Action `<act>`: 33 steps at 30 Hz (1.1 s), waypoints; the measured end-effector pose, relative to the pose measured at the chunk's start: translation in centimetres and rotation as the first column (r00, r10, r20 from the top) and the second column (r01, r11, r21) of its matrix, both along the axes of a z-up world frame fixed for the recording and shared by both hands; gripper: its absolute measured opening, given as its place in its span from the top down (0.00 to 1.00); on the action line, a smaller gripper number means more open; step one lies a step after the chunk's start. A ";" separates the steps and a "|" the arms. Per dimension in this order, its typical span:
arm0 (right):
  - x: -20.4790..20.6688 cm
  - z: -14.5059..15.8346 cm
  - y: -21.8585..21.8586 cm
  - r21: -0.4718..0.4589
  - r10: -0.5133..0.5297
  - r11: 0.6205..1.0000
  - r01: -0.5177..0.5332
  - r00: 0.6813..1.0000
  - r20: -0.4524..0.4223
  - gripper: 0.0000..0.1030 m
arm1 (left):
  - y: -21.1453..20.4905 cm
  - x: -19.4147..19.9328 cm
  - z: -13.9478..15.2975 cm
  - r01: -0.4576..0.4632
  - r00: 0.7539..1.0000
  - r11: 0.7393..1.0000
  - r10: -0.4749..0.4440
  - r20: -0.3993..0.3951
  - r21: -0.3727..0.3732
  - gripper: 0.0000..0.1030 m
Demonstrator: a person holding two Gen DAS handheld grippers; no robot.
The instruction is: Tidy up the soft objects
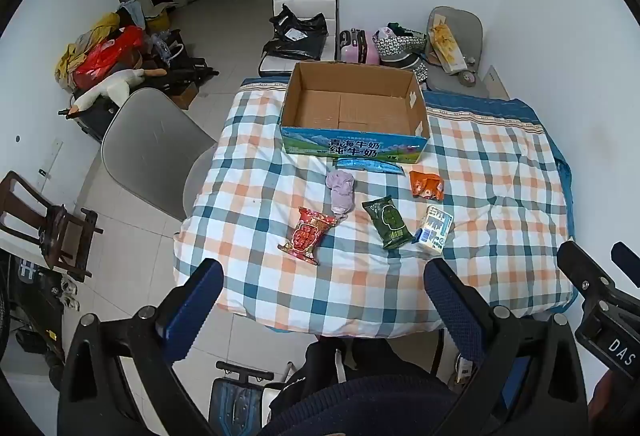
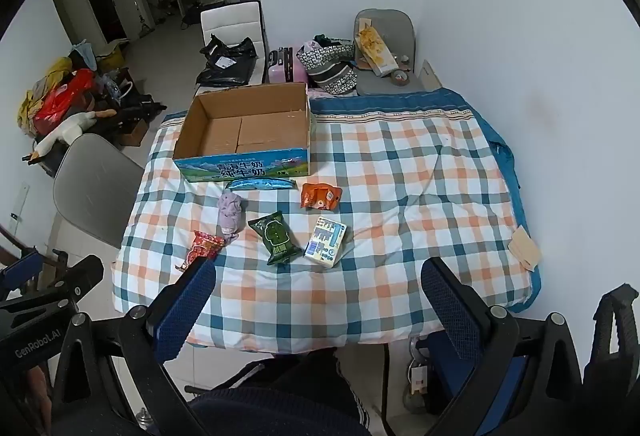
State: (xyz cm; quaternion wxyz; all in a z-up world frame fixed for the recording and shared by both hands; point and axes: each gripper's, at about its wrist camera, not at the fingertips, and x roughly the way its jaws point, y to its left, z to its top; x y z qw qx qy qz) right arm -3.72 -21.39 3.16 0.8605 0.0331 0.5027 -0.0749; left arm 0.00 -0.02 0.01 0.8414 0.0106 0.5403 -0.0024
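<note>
An open, empty cardboard box (image 1: 354, 108) (image 2: 244, 132) stands at the far side of the checked quilt (image 1: 500, 196) (image 2: 420, 196). In front of it lie a blue packet (image 1: 368, 167) (image 2: 260, 183), a lilac cloth (image 1: 341, 190) (image 2: 230, 211), an orange packet (image 1: 427, 185) (image 2: 320, 196), a red packet (image 1: 306, 234) (image 2: 202, 246), a green packet (image 1: 387, 222) (image 2: 276, 236) and a white carton (image 1: 434, 230) (image 2: 325, 241). My left gripper (image 1: 324, 276) is open and empty above the quilt's near edge. My right gripper (image 2: 316, 276) is open and empty, also near the front edge.
A grey chair (image 1: 152, 144) (image 2: 92, 180) stands left of the table. Another grey chair (image 1: 456, 48) (image 2: 384, 48), bags and a pink suitcase (image 1: 358, 46) stand behind. A tan cloth (image 2: 524, 248) lies at the quilt's right edge. White wall on the right.
</note>
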 end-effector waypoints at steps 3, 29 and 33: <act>0.0 0.0 0.0 -0.004 0.001 1.000 -0.001 1.000 -0.003 0.00 | 0.0 0.0 0.0 0.001 1.000 1.000 -0.001 0.003 -0.004 0.00; -0.1 0.4 -0.2 -0.010 -0.005 1.000 0.005 1.000 0.009 0.00 | 0.1 0.0 -0.2 0.000 1.000 1.000 0.000 0.014 -0.003 0.00; -0.1 0.5 -0.2 -0.012 -0.006 1.000 0.006 1.000 0.009 0.00 | 0.1 0.0 -0.1 0.001 1.000 1.000 -0.001 0.017 -0.004 0.00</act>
